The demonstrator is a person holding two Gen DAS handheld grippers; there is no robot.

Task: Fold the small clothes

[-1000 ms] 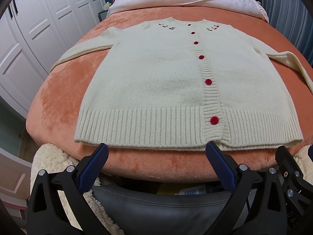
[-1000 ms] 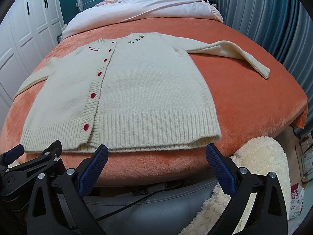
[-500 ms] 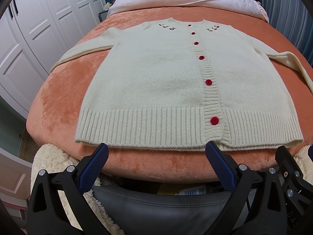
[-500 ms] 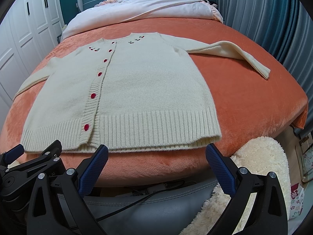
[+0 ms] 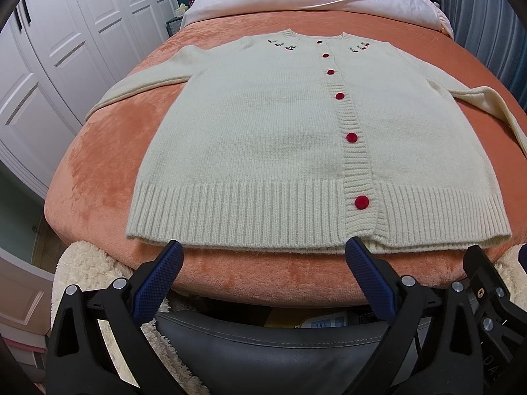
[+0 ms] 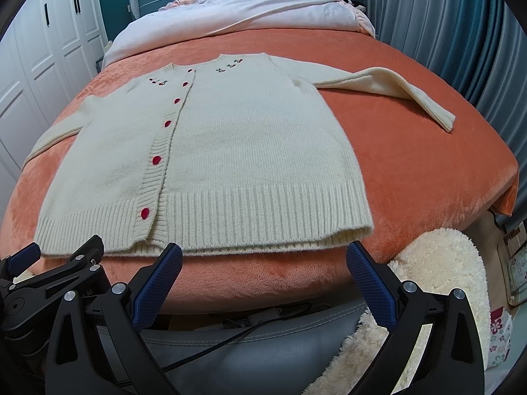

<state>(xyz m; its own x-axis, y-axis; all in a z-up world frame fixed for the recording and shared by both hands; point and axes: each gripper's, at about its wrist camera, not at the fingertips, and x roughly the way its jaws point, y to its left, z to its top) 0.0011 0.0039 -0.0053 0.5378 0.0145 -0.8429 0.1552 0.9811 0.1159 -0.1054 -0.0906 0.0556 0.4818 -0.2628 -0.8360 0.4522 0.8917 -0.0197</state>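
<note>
A cream knit cardigan (image 5: pixel 263 138) with red buttons lies flat and buttoned on the orange bed cover (image 5: pixel 98 171), sleeves spread out to both sides. It also shows in the right wrist view (image 6: pixel 237 151), with its right sleeve (image 6: pixel 405 95) stretched across the cover. My left gripper (image 5: pixel 263 256) is open and empty, just short of the ribbed hem, left of the button band. My right gripper (image 6: pixel 263 256) is open and empty, just short of the hem's right half. The left gripper's body (image 6: pixel 49 273) shows at the lower left of the right wrist view.
White wardrobe doors (image 5: pixel 49 65) stand at the left. A pale quilt (image 6: pixel 247 10) lies bunched at the bed's head. Blue curtains (image 6: pixel 461 33) hang at the right. A fluffy cream rug (image 6: pixel 428 296) and a grey padded bench (image 5: pixel 280 355) lie below the bed's front edge.
Nothing has visibly changed apart from a very slight drift of both views.
</note>
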